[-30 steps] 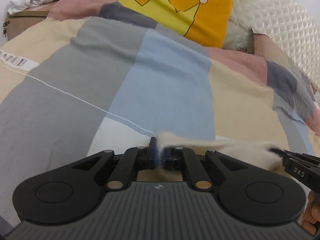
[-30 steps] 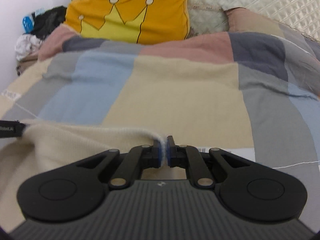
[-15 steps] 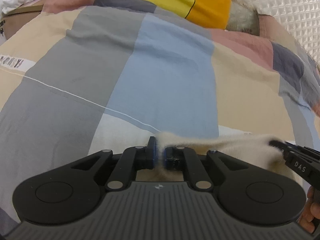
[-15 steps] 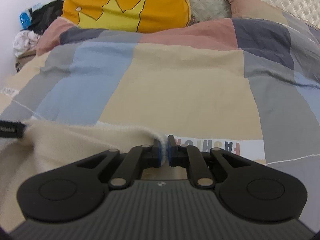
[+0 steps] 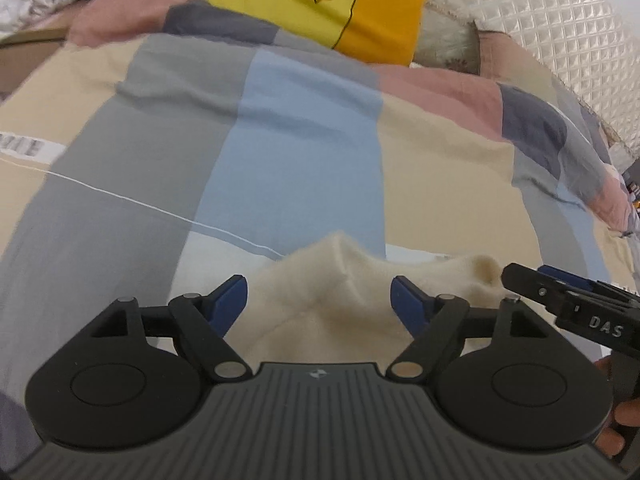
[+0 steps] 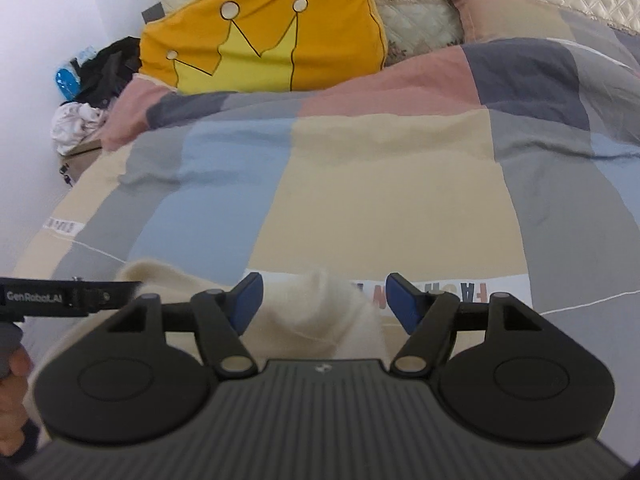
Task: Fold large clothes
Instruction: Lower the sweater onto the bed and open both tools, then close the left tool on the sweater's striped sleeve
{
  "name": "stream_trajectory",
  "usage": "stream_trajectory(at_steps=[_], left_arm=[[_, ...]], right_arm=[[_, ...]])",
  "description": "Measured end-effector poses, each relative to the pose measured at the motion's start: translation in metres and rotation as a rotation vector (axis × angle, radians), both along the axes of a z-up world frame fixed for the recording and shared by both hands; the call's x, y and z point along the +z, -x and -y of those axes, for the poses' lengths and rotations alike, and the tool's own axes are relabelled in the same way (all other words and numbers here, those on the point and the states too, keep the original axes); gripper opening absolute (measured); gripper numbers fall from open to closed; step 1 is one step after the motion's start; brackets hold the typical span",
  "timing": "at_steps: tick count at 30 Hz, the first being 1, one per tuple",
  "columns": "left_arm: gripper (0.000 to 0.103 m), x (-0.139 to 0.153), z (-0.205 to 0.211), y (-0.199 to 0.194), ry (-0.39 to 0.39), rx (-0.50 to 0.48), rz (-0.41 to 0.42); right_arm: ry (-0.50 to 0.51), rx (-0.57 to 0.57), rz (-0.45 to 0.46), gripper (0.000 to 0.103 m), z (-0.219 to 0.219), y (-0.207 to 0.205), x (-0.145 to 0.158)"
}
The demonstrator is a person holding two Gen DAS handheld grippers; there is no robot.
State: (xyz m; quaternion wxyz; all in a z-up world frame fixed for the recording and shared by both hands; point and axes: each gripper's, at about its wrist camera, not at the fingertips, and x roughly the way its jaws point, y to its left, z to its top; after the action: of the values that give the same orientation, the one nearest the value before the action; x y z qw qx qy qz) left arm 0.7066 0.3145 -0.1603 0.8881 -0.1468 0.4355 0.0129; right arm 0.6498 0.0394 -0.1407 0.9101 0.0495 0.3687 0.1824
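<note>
Low in both wrist views, a cream knit garment (image 5: 320, 312) lies bunched on the patchwork bed cover (image 5: 300, 140). Left gripper (image 5: 320, 294) and right gripper (image 6: 322, 296) have both just been opening; each stands released, blue pads apart, the cloth's raised fold between them but unpinched. An orange crown cushion (image 6: 260, 40) sits at the upper frame.

Patchwork-quilted bed (image 6: 384, 200) with cream garment (image 5: 340, 296), crown pillow (image 6: 256, 40)
</note>
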Motion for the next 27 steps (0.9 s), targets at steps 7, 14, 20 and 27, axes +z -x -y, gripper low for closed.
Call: stream_trajectory(at_steps=[7, 14, 20, 27], left_arm=[[0.083, 0.049, 0.013, 0.050, 0.000, -0.037, 0.085], [0.082, 0.105, 0.030, 0.132, -0.017, -0.038, 0.172], [0.082, 0.146, 0.046, 0.236, -0.009, -0.023, 0.227], [0.082, 0.181, 0.054, 0.373, -0.047, 0.030, 0.270]], right_arm=[[-0.017, 0.016, 0.032, 0.070, 0.006, 0.038, 0.032], [-0.049, 0.036, 0.116, 0.070, 0.011, 0.110, 0.083], [-0.083, 0.043, 0.175, 0.070, 0.025, 0.195, 0.119], [-0.104, 0.054, 0.223, 0.070, 0.049, 0.298, 0.140]])
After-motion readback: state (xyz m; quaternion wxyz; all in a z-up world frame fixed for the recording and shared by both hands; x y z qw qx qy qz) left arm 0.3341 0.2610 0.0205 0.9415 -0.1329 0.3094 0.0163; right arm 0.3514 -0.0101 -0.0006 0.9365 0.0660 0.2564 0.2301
